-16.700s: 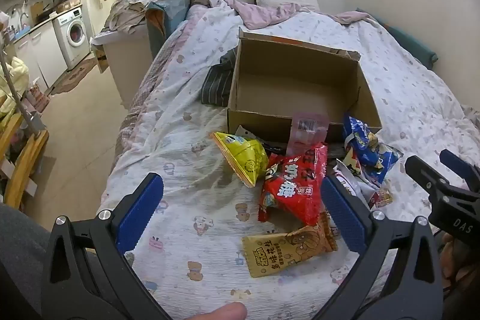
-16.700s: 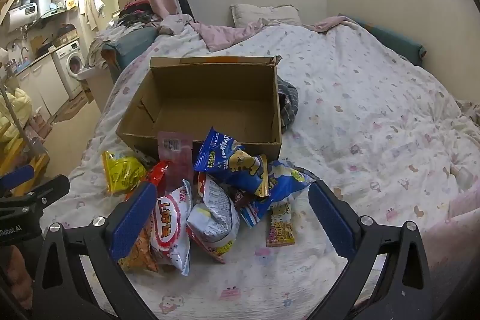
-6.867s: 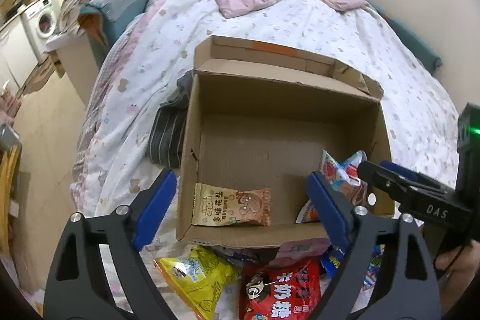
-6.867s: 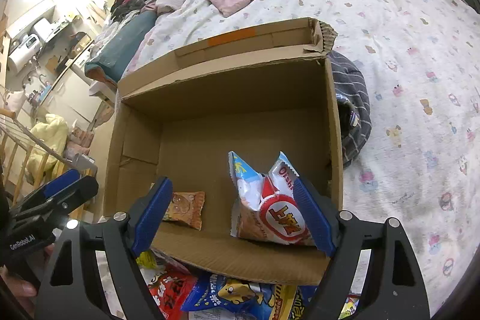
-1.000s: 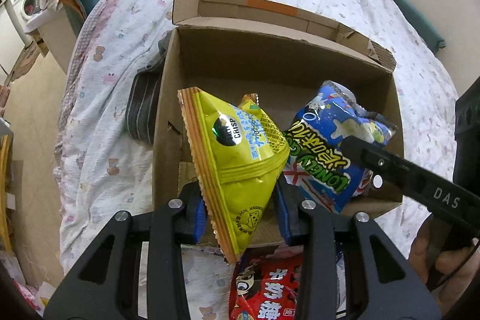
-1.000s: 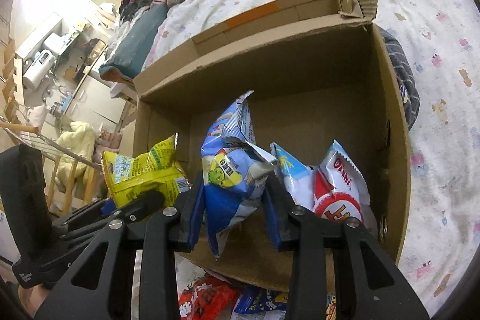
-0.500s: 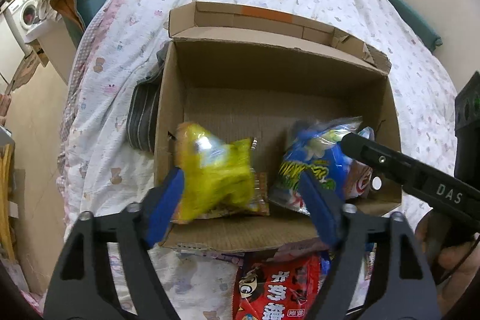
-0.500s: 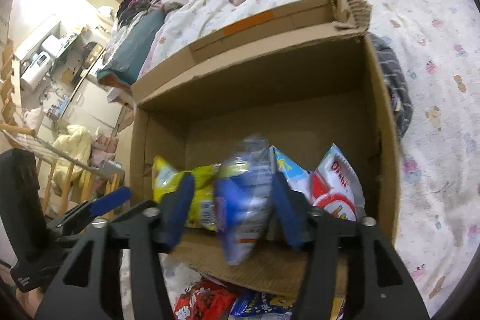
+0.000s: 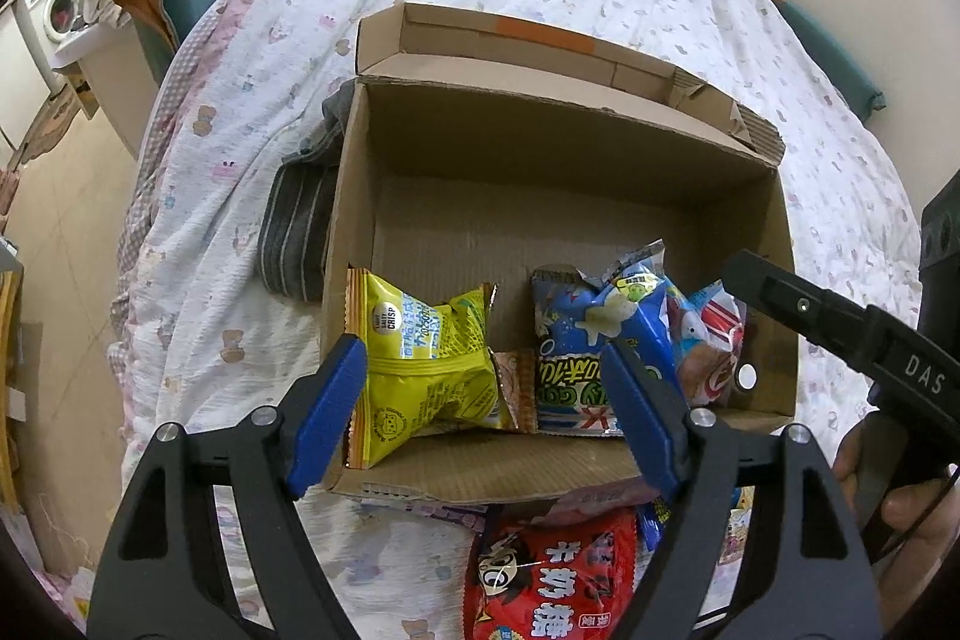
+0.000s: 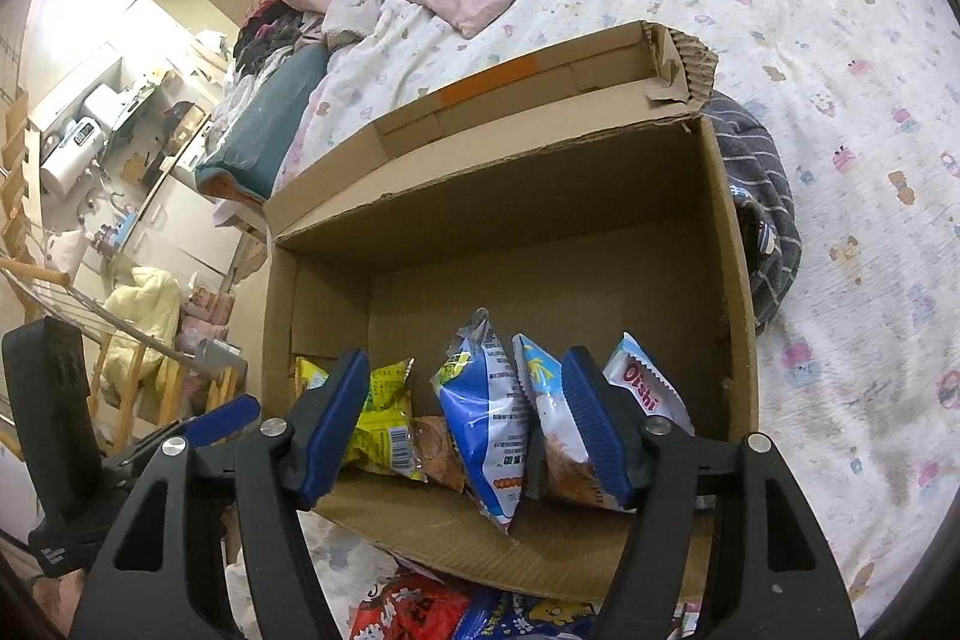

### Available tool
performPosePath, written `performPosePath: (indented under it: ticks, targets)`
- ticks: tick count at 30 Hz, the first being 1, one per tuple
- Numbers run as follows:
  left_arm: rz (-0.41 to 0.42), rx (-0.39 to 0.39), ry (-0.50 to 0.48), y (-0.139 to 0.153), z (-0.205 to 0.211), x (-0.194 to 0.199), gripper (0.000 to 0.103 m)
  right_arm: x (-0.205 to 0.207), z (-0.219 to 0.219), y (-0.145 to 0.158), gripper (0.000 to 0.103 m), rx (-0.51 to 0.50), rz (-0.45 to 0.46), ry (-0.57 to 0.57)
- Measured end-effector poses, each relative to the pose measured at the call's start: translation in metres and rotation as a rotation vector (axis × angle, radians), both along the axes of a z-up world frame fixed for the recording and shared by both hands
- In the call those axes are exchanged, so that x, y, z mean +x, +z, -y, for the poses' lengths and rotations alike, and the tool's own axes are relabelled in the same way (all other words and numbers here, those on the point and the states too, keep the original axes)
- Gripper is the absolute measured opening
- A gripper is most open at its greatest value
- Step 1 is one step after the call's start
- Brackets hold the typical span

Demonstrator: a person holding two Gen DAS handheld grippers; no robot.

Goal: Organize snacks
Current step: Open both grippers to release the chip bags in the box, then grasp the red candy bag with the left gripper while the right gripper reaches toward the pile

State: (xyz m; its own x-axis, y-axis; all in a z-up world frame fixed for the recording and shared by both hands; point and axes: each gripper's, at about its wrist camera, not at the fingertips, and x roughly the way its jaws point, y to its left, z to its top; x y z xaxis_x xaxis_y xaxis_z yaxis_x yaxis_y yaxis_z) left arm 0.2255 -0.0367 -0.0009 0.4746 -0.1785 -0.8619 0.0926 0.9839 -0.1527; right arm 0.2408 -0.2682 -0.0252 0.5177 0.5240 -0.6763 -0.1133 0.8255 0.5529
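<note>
Brown corrugated cardboard box (image 9: 558,172) on a patterned bed sheet (image 9: 252,88), top flaps open. Only in the left wrist view: a red snack bag (image 9: 552,574) on the sheet outside the near wall, a washing machine (image 9: 57,7) at far left, and a hand (image 9: 888,496) gripping the right gripper's handle. Only in the right wrist view: a wooden drying rack (image 10: 90,316) and kitchen counter beyond the box's left wall.

Inside the box, along the near wall: yellow crisp bag (image 9: 420,370) at left, small orange packet (image 9: 516,388) beside it, blue snack bag (image 9: 606,340) upright in the middle, white-and-red Oishi bag (image 10: 642,400) at right. Far half of the floor bare.

Left gripper (image 9: 480,400) spread wide, freshly opened, nothing pinched. Right gripper (image 10: 468,418) likewise parted and just opening, pads clear of the blue bag between them.
</note>
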Motion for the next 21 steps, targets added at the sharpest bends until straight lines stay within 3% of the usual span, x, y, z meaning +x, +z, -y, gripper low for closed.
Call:
performPosePath:
  ticks: [12,14,17,21]
  targets:
    - [0.061,0.008,0.011,0.016,-0.003,-0.014,0.077,-0.011,0.022,0.005,0.069,0.010,-0.016,-0.070]
    - [0.017,-0.017,0.026,0.015,-0.008,-0.017,0.077,-0.016,0.027,0.006,0.069,0.013,-0.017,-0.088]
    - [-0.099,-0.130,-0.005,0.009,-0.011,-0.027,0.077,-0.030,0.031,0.014,0.069,-0.020,0.010,-0.107]
    - [-0.160,-0.122,-0.072,-0.001,-0.005,-0.041,0.077,-0.046,0.033,0.022,0.069,-0.038,0.023,-0.096]
